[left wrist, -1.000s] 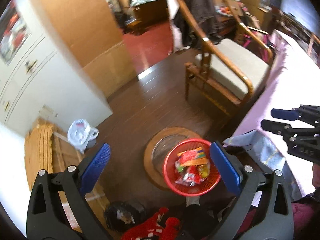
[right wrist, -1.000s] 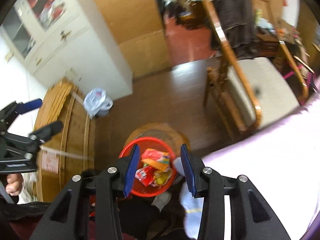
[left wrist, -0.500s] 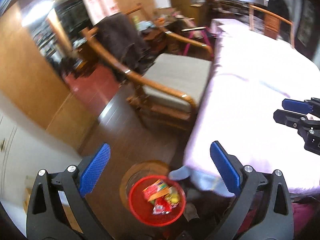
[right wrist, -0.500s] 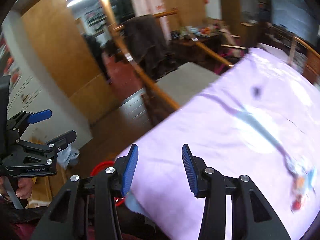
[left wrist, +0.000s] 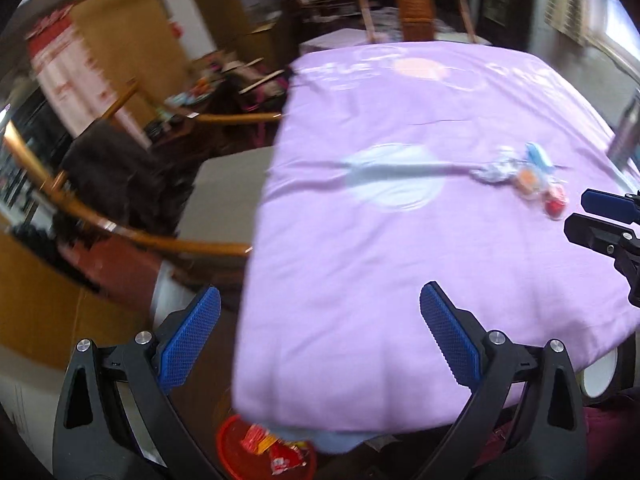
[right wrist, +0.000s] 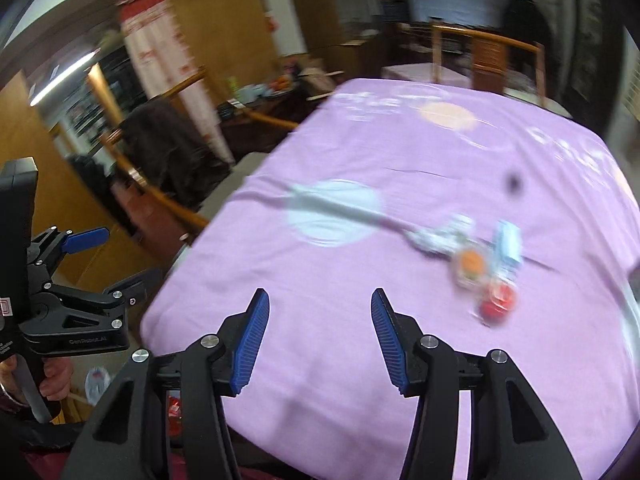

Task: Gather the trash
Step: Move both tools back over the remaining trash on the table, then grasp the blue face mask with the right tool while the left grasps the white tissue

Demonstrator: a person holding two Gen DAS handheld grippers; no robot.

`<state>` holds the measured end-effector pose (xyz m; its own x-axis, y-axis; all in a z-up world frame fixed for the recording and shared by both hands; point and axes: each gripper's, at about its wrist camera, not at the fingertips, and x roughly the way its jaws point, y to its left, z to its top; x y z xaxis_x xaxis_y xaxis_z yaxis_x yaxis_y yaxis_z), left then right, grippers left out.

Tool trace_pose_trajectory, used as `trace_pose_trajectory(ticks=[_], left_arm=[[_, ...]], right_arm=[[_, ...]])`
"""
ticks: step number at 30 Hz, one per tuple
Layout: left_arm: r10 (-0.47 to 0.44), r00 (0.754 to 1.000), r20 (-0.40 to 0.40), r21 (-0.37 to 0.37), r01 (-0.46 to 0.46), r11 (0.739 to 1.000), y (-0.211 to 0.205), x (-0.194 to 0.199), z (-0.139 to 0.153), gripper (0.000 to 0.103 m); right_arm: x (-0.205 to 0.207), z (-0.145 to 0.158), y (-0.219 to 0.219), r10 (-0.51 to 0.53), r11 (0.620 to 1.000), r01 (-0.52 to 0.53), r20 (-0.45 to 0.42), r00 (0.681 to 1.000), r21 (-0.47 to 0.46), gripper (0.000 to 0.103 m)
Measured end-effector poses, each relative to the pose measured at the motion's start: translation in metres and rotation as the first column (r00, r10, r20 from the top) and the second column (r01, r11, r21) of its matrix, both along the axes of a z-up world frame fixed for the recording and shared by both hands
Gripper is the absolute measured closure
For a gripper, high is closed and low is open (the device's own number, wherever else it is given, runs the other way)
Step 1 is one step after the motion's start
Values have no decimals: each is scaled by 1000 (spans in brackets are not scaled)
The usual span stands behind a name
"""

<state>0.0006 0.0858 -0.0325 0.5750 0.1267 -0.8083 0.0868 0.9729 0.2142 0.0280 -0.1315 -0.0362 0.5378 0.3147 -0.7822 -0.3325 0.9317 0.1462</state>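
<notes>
Both tongs are seen held apart with nothing between their blue pads. The left tongs (left wrist: 320, 340) are spread wide above the near edge of the desk (left wrist: 360, 280), which is covered by a lilac cloth, and no object is touched by them. The right tongs (right wrist: 318, 340) are parted about halfway, their jaws having just been opening, and only bare cloth is seen between them. A small cluster of trash (right wrist: 480, 264) is laid on the desk beyond the right tongs and off to their right: a crumpled pale wrapper, a light blue packet, an orange-centred piece and a red piece, all blurred. The same cluster (left wrist: 524, 176) is seen from the left wrist near the desk's right side, just beyond the tips of the right tongs. A red basket (left wrist: 240, 452) holding bright wrappers is set on the floor below the desk's near left corner. A wooden chair (left wrist: 224, 184) is stood just beside the desk's left edge.
</notes>
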Motion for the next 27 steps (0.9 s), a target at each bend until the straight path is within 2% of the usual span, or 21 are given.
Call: trace_pose_trajectory(ticks=[6,12,20,27], left_arm=[[-116,993,-9,3,117,993,-69,24,-12,7],[-187,982,-14,9,187,982,-126,46,-16,7],[-195,980,-25,8,196,981,-181,71,-14,7],[-181,980,-82,33,184,982,-209,86,-25,7]], right_arm=[[-1,-6,-59,-118,993,118,-6,993,-5,50],[8,-12,-115,-189,982,189,-11,982,-4,50],[28,-15,-177,-194,981,194,-39,980,4,49],[47,-26,-200,-176,983,180,-98,979,35,49]])
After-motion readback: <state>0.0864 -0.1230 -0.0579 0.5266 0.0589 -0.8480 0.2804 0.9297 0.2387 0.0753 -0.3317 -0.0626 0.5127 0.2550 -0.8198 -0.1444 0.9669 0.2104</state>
